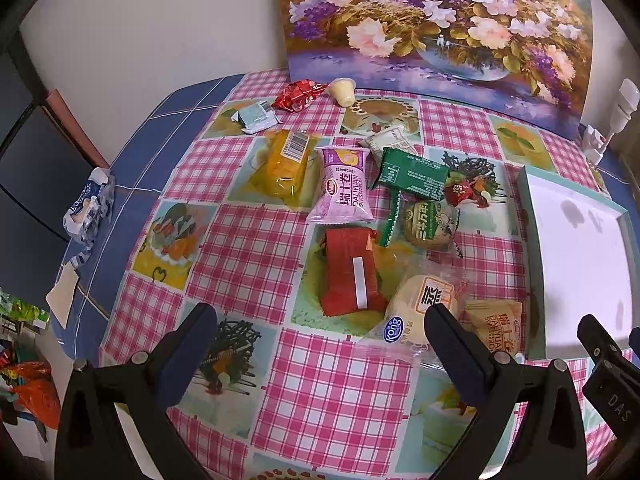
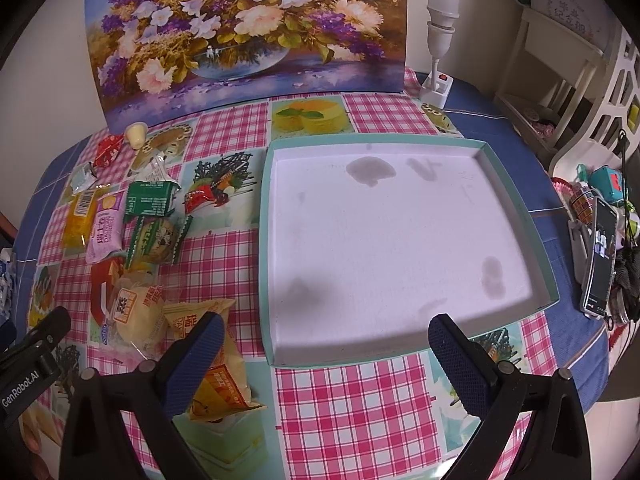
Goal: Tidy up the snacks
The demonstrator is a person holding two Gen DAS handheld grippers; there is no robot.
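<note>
Several wrapped snacks lie in a loose heap on the checked tablecloth: a pink roll pack (image 1: 342, 188), a yellow pack (image 1: 284, 168), a green pack (image 1: 412, 174), a red pack (image 1: 352, 276), a pale steamed-cake pack (image 1: 424, 308) and an orange roll pack (image 2: 224, 380). A jelly cup (image 1: 343, 90) stands further back. The teal-rimmed white tray (image 2: 272, 240) sits to their right, holding nothing. My left gripper (image 1: 324, 332) hovers open just short of the red pack. My right gripper (image 2: 328, 344) hangs open over the tray's near edge, with its left finger beside the orange pack.
A floral painting (image 2: 248, 32) leans on the wall behind the table. A bulb lamp (image 2: 438, 40) stands at the back right, a phone on a stand (image 2: 600, 256) at the right edge. A crumpled blue wrapper (image 1: 88, 208) lies at the table's left edge.
</note>
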